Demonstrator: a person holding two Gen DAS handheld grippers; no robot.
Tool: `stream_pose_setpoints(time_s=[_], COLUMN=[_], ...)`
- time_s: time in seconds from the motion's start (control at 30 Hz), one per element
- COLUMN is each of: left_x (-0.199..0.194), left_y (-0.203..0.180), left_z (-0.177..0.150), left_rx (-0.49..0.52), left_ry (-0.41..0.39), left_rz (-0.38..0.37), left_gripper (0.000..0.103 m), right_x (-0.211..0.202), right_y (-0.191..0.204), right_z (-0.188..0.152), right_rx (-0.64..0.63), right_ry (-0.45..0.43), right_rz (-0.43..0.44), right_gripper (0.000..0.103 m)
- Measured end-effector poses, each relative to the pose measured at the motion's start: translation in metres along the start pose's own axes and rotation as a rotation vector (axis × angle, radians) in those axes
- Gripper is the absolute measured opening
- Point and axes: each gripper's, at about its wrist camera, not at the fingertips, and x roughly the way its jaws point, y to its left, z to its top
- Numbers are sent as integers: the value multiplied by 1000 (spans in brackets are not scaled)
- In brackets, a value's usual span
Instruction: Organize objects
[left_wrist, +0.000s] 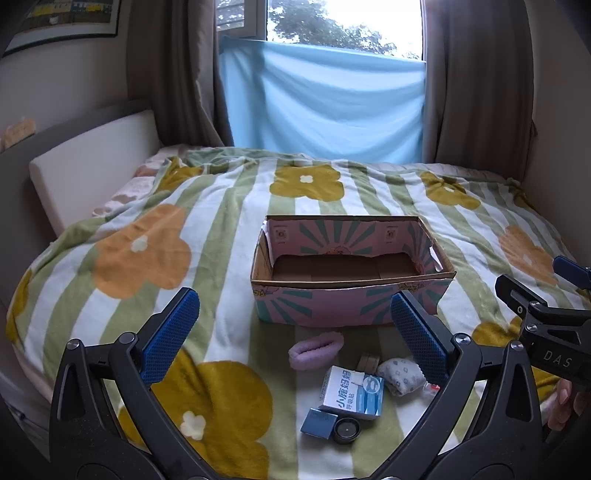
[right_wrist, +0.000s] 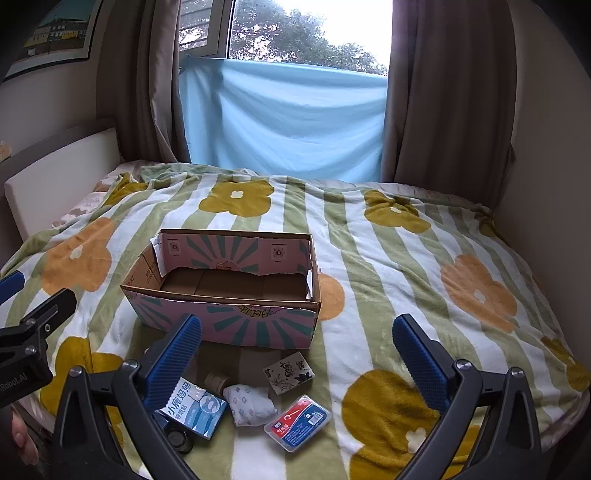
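An open, empty cardboard box (left_wrist: 354, 299) (right_wrist: 225, 321) stands on the flowered blanket. In front of it lie small objects: a purple fuzzy piece (left_wrist: 316, 349), a white-and-blue carton (left_wrist: 352, 393) (right_wrist: 195, 408), a rolled white sock (left_wrist: 400, 374) (right_wrist: 249, 404), a brown roll (left_wrist: 367, 362) (right_wrist: 218, 382), a small blue box (left_wrist: 318, 422), a black round lid (left_wrist: 346, 430), a floral packet (right_wrist: 289, 372) and a red-blue plastic case (right_wrist: 297, 422). My left gripper (left_wrist: 295, 332) is open above them. My right gripper (right_wrist: 295, 354) is open too, and shows at the left wrist view's right edge (left_wrist: 546, 295).
The bed's blanket (right_wrist: 424, 277) spreads wide to the right and left of the box. A white headboard cushion (left_wrist: 92, 166) stands at the left. Brown curtains (right_wrist: 450, 92) and a blue cloth (left_wrist: 325, 103) hang at the window behind the bed.
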Motion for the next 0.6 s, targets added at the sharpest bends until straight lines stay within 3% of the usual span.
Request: stream_pose_setpoints(time_s=[0.6], left_x=[0], left_y=[-2], left_z=[-2], left_rx=[14], left_ry=[3], left_rz=[6], left_gripper=[103], right_x=[-2], right_y=[4], right_z=[2], right_rx=[-8], right_ry=[4], right_rz=[11], right_gripper=[103])
